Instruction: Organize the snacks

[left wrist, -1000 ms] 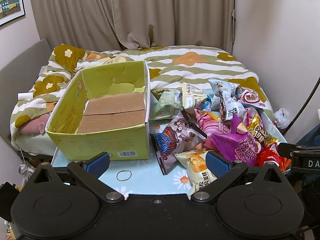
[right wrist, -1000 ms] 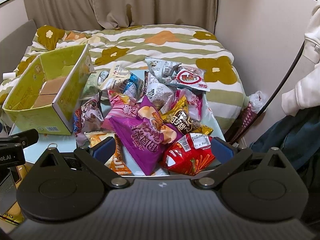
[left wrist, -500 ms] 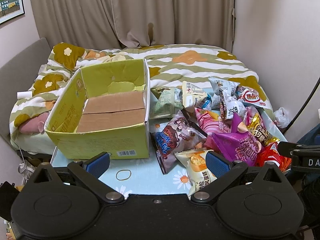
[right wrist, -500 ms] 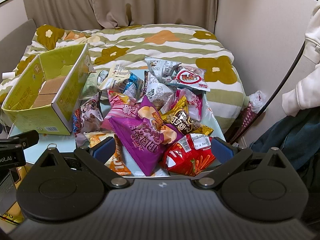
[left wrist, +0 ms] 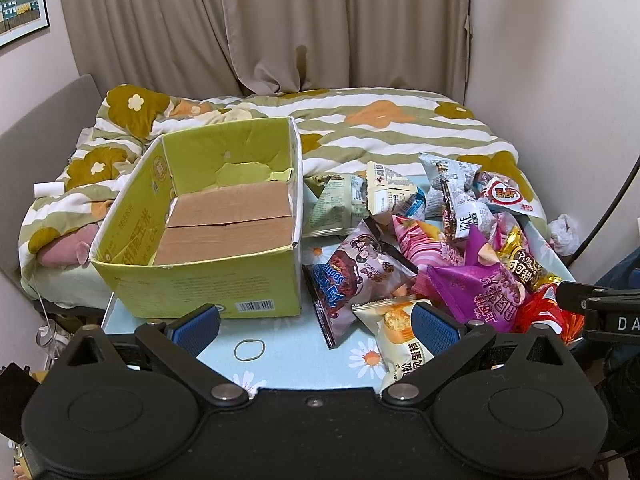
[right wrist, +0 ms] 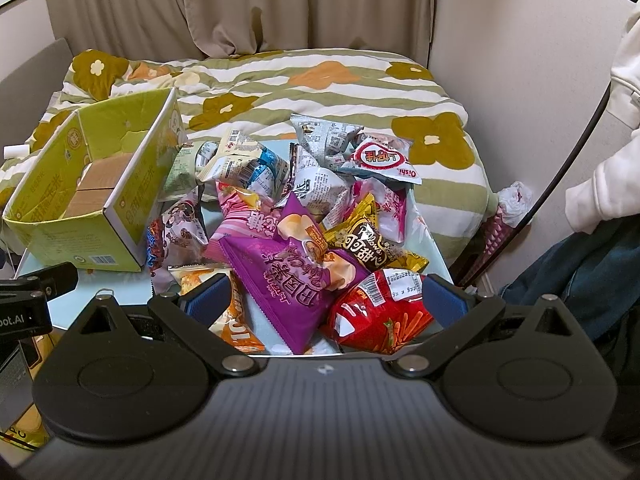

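Here, both the left gripper point(left wrist: 316, 326) and the right gripper point(right wrist: 326, 300) hang with jaws apart, holding nothing, over a bench point(left wrist: 296, 354) where a heap of snack bags point(right wrist: 304, 216) lies just beside an open green box point(left wrist: 208, 232) with nothing in it. Likely trouble: the bags overlap, so lifting one could drag neighbours off the bench's right edge. Lower bags are buried, their labels unreadable.

Yellow-green box point(left wrist: 208, 280), purple bag point(right wrist: 288, 280), red bag point(right wrist: 380, 312), pale-blue daisy-print tablecloth point(left wrist: 288, 356), green-striped flowered quilt point(left wrist: 400, 128).
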`<action>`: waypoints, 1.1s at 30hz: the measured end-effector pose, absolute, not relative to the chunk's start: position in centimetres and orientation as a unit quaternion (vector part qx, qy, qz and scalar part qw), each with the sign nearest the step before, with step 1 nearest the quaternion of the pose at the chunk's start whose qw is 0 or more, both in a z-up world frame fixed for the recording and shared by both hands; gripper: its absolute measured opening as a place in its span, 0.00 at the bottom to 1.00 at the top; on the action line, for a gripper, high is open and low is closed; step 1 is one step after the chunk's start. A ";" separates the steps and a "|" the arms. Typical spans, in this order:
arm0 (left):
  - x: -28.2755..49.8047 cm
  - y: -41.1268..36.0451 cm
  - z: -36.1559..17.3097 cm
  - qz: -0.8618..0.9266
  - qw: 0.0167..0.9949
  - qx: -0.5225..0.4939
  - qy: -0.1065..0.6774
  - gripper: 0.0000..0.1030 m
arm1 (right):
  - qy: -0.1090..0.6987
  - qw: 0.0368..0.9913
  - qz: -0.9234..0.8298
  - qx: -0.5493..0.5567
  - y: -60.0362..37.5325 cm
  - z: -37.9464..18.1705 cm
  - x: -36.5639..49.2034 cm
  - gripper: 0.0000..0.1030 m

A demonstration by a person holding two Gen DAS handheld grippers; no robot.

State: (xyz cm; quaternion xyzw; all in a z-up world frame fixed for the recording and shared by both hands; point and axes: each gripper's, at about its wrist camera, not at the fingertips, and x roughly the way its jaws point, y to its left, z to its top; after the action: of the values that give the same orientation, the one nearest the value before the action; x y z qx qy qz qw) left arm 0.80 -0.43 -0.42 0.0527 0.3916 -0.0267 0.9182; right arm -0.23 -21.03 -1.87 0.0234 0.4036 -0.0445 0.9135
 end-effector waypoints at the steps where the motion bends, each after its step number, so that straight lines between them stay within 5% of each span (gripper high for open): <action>1: 0.8 -0.4 -0.5 -0.027 0.918 0.053 0.392 1.00 | 0.404 0.914 -0.044 0.024 -21.0 -1.9 -0.2 1.00; 17: 2.6 -0.1 -0.6 -0.061 0.906 0.043 0.417 1.00 | 0.405 0.912 -0.062 0.032 -21.1 -1.9 0.0 1.00; 33: 6.5 -5.8 -8.2 -0.089 0.871 0.049 0.481 1.00 | 0.441 0.886 -0.087 0.110 -26.8 -8.0 1.4 1.00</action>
State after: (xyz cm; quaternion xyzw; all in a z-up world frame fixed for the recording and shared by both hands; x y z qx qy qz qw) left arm 6.49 -5.84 -8.16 0.0493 0.4812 -0.0895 0.8706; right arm 1.43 -26.78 -8.03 0.1098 0.4414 -0.0867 0.8864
